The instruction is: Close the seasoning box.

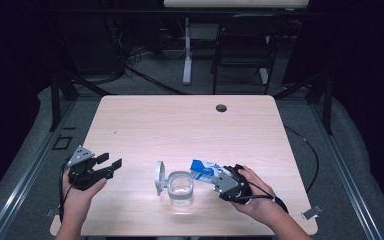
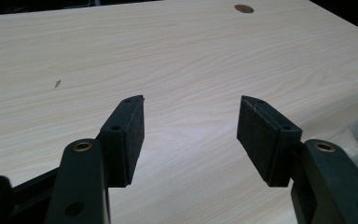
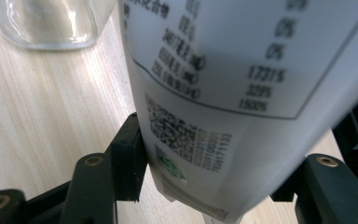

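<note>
The right tool (image 1: pixel 219 176) grips a soft, light packet (image 3: pixel 223 93) by its lower end, beside the fragile glass jar (image 1: pixel 180 187). The left tool (image 1: pixel 107 165) stands open over the worktop (image 1: pixel 180 125). Hold the packet mid-body, gently; it probably crumples.

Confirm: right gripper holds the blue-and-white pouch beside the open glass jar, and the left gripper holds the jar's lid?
Not quite. The left gripper holds nothing; the left gripper view shows open jaws over bare table. The rest stands.
</note>
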`<state>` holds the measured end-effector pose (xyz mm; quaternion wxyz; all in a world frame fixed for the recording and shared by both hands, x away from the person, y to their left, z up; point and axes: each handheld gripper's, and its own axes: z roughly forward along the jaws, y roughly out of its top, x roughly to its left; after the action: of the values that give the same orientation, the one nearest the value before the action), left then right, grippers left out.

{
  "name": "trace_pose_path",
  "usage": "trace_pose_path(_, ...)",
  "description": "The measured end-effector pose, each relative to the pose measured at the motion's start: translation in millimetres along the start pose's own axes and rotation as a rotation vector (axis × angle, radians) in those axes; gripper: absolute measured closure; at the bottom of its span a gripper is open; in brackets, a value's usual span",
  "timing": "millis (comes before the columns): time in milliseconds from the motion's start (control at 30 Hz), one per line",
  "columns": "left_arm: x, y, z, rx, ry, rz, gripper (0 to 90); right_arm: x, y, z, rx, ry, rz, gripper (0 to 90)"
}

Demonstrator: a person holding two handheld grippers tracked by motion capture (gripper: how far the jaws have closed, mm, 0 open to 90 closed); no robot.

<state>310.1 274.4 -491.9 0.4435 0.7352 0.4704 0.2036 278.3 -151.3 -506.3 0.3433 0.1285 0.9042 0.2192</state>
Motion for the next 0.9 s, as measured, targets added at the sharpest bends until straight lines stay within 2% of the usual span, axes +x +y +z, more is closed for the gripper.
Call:
trace_pose_path(367, 0.2, 0.3, -1.0, -0.007, 0.000, -0.004, 42.0, 1.2, 6.5, -0.9, 0.026, -0.015, -0.064, 42.5)
trace_pose_path(700, -0.1, 0.2, -0.6, -0.004, -0.003, 0.000, 42.0, 5.0, 11.3, 0.2, 0.071, -0.039, -0.147, 42.6)
trace_pose_path(900, 0.5, 0.0, -0.9, -0.008, -0.003, -0.009, 42.0, 4.6, 13.8, 0.8, 0.093, -0.061, -0.162, 42.6)
